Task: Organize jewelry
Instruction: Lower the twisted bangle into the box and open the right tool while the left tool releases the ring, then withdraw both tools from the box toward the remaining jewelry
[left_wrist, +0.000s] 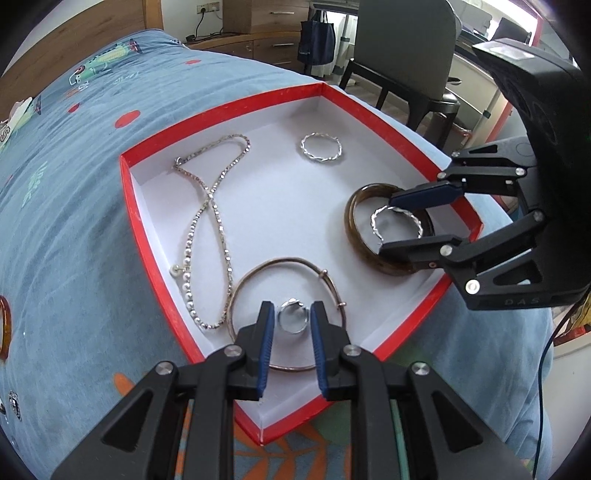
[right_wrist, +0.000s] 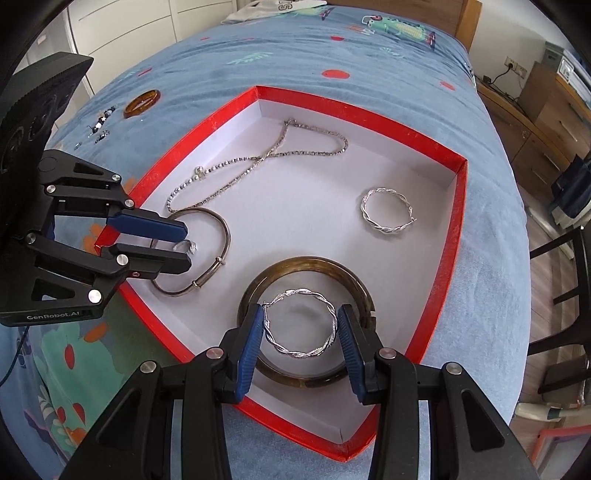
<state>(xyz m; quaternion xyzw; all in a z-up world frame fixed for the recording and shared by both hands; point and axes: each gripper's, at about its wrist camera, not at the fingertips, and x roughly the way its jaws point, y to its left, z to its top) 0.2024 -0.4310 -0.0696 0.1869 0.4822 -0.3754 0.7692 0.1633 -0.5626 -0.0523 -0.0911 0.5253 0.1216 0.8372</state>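
A red box (left_wrist: 129, 206) (right_wrist: 456, 236) with a white floor lies on a blue bedspread. My left gripper (left_wrist: 293, 314) (right_wrist: 184, 246) is shut on a small silver ring (left_wrist: 291, 321) (right_wrist: 186, 245), low over a thin metal bangle (left_wrist: 280, 260) (right_wrist: 225, 229). My right gripper (right_wrist: 300, 325) (left_wrist: 387, 224) is shut on a twisted silver hoop (right_wrist: 295, 354) (left_wrist: 375, 218), inside the ring of a dark brown bangle (right_wrist: 306, 264) (left_wrist: 351, 225). A second twisted hoop (left_wrist: 320, 147) (right_wrist: 388, 214) and a silver chain necklace (left_wrist: 207, 206) (right_wrist: 314, 129) lie on the box floor.
An amber bangle (right_wrist: 142, 103) and a few small dark earrings (right_wrist: 99, 125) lie on the bedspread (right_wrist: 369, 55) outside the box. A dark chair (left_wrist: 406, 55) and wooden drawers (left_wrist: 266, 40) stand beyond the bed's edge.
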